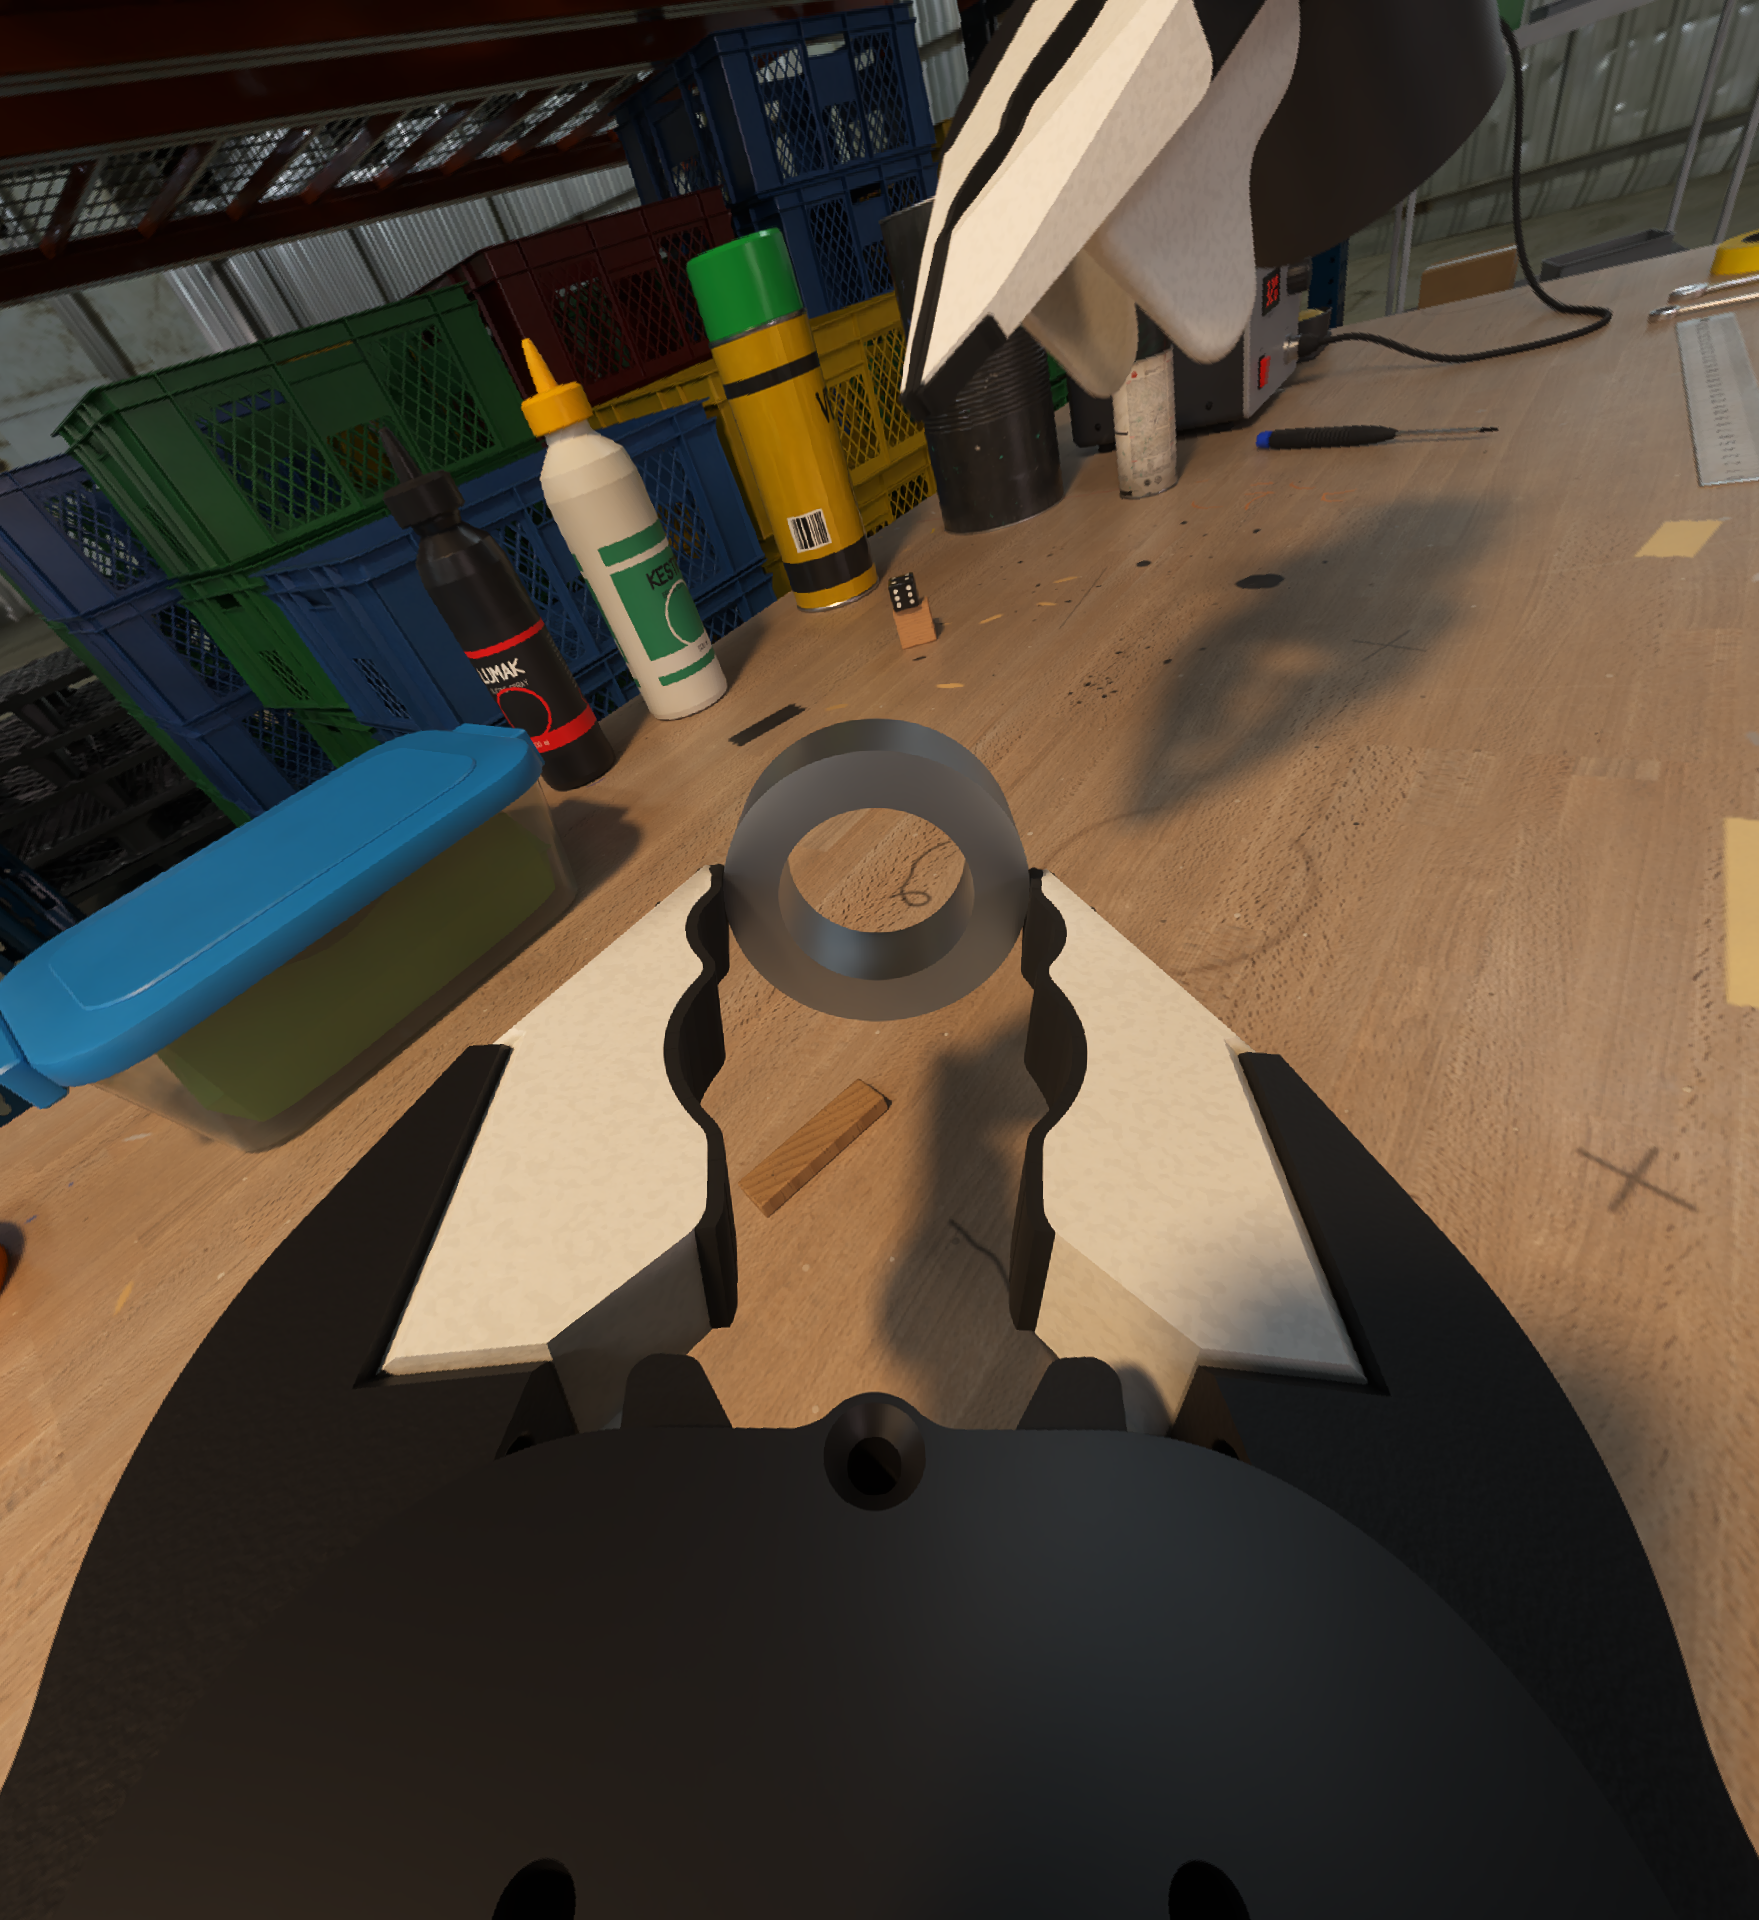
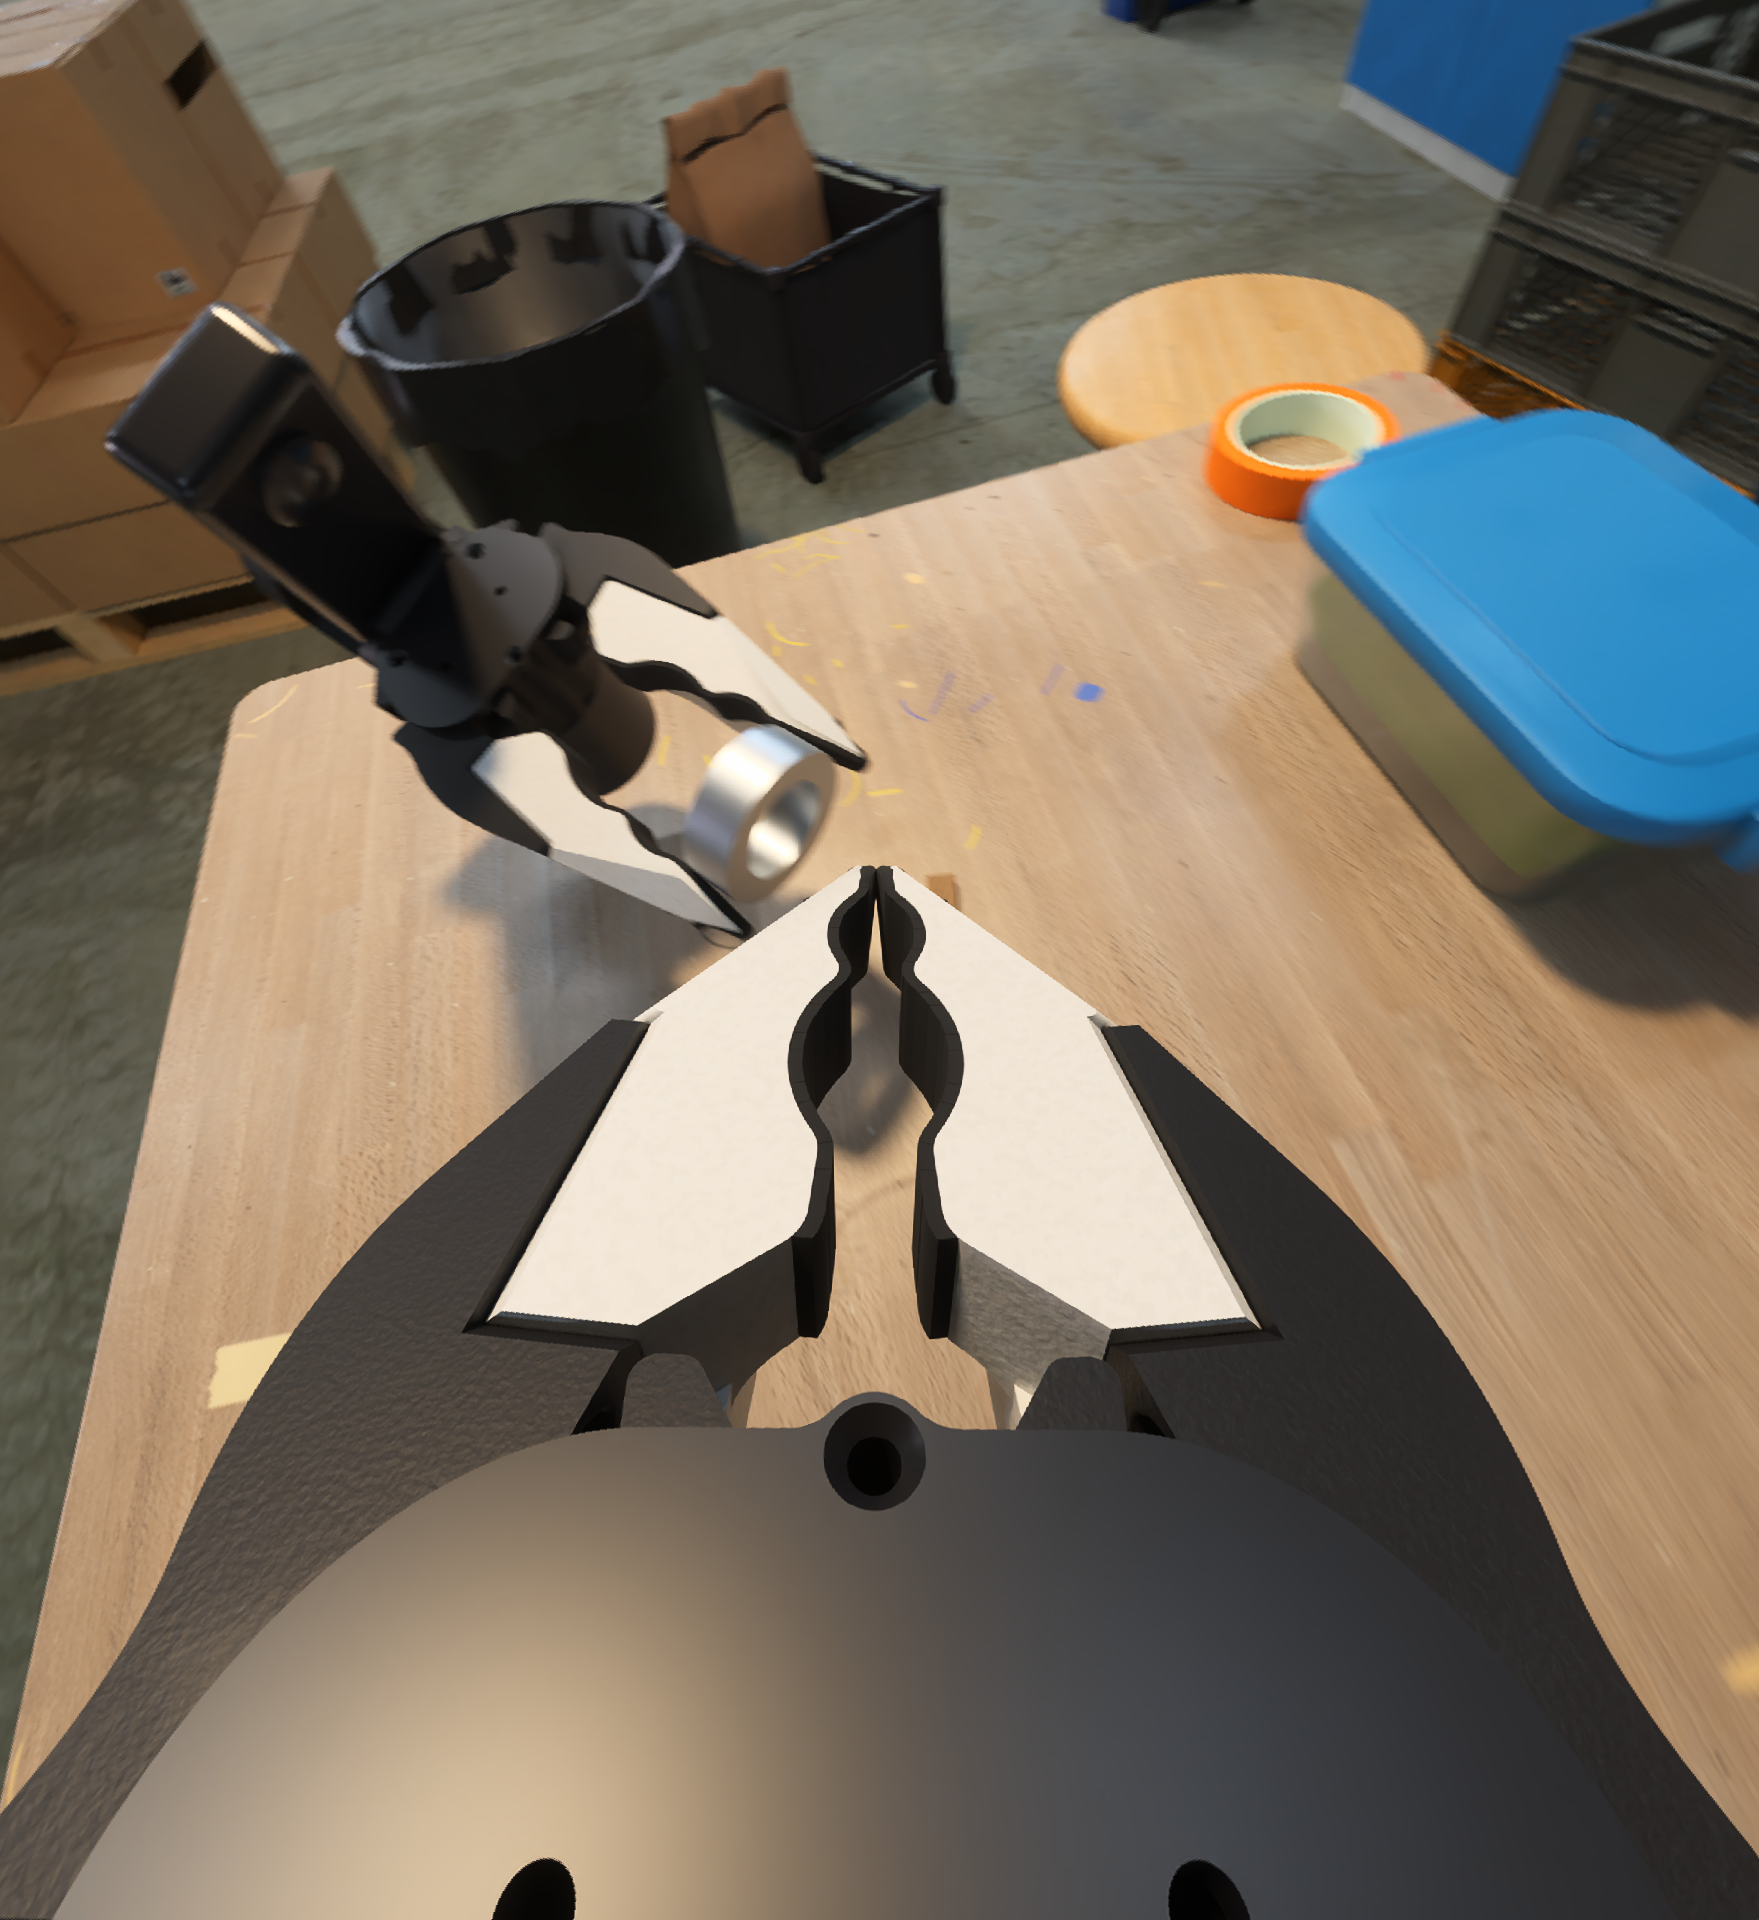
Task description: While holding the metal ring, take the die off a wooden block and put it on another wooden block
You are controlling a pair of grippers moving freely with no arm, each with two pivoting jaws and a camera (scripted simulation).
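Left gripper [image 1: 875,883] fingers clamp metal ring [image 1: 875,868]; die [image 1: 903,592] atop far wooden block [image 1: 914,627].

Die [image 1: 903,593] too small for pips to be counted. Flat wooden block [image 2: 941,886] mostly hidden behind closed fingers [image 2: 750,1091]. Blue-lidded box [image 2: 1581,623] blurred, cut off at right edge.

My bench stands in a workshop or warehouse. The scuffed, paint-flecked wooden worktop [image 1: 1374,935] carries a steel ruler [image 1: 1725,400], a screwdriver [image 1: 1363,436], tape rolls [image 2: 1296,442], glue bottles [image 1: 626,551] and a spray can [image 1: 787,436]. Stacked plastic crates [image 1: 335,457] line its edge; corrugated metal walls rise behind. On the concrete floor sit cardboard boxes [image 2: 75,260] on a pallet and a black bin [image 2: 542,343].
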